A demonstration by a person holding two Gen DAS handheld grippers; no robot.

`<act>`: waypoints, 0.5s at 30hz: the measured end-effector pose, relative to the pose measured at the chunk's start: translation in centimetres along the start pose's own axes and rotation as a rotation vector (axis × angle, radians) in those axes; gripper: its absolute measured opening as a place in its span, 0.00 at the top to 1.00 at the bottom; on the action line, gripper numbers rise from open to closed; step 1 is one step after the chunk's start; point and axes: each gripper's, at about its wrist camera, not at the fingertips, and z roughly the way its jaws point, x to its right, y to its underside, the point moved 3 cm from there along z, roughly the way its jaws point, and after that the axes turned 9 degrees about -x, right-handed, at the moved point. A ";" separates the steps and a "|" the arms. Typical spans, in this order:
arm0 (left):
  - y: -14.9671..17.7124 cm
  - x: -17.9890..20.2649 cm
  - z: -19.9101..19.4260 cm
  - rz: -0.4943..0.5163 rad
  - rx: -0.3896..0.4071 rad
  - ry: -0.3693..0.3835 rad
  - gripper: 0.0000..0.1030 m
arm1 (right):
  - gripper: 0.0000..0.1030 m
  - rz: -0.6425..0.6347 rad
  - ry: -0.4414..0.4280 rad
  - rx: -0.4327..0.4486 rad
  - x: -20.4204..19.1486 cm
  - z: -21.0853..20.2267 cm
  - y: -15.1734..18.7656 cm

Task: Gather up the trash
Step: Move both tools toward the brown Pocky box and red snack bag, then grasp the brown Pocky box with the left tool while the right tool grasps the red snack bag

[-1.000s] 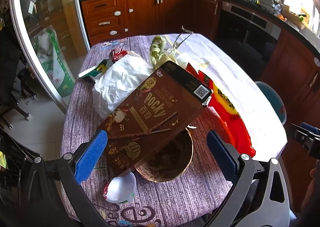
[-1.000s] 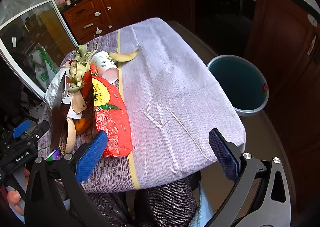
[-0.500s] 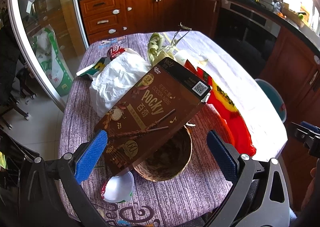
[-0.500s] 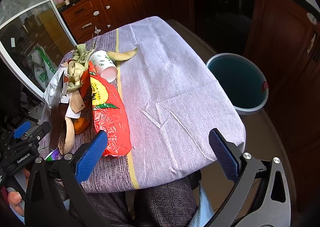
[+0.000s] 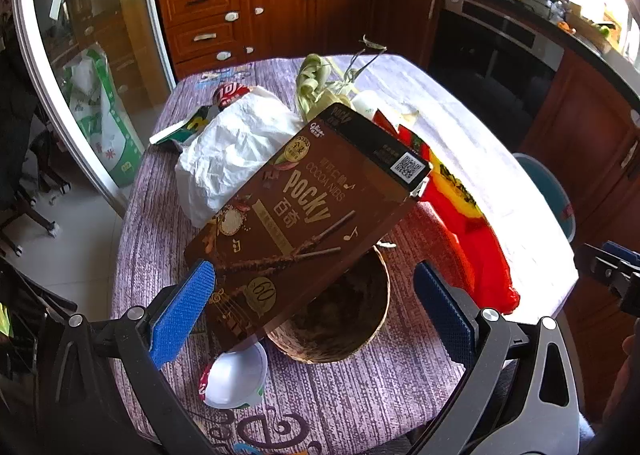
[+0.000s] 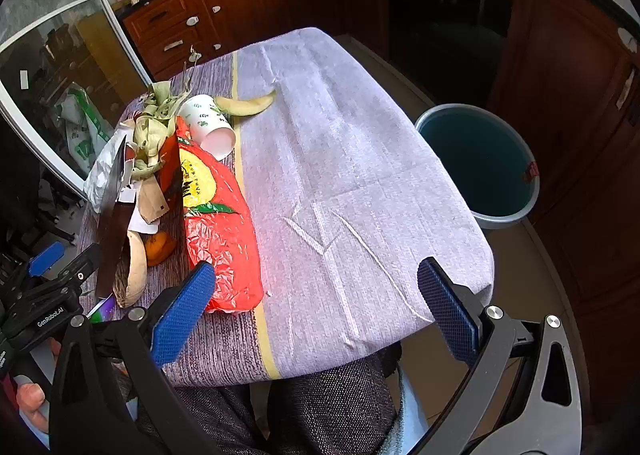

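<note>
While both grippers hang at the near table edge, the scene reads as follows.
Room: a kitchen with reddish-brown cabinets [image 5: 256, 19] across the top of both views, a dark oven front [image 6: 448, 11] at upper right, and a glass sliding door [image 5: 80, 67] at upper left.
Table: a tablecloth [image 6: 340, 175], pale lilac on the right side of the right wrist view, darker purple-striped on the left where the trash lies.
Bin: a blue trash bin [image 6: 480, 163] on the floor at right centre, just beside the table edge.
Trash pile: a brown Pocky box [image 5: 304, 215] tilted across the frame centre, its lower end over a coconut shell half [image 5: 344, 315]; a white plastic bag [image 5: 236, 147] behind it; a red and yellow plastic bag [image 6: 216, 223] to its right; a paper cup [image 6: 208, 127] on its side; a banana peel [image 6: 248, 105]; a small white lid-like cup [image 5: 236, 375] at lower centre.
Left gripper [image 5: 316, 311]: fingers spread wide, holding nothing, the box's lower end between them.
Right gripper [image 6: 316, 303]: fingers spread wide over bare cloth, holding nothing.
Change: the left wrist view has crept slightly closer to the box; the right view is almost unchanged.
</note>
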 end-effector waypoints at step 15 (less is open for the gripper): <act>-0.3 -1.6 2.6 0.003 -0.073 0.032 0.04 | 0.20 -0.227 -0.116 -0.060 -8.2 3.8 -3.1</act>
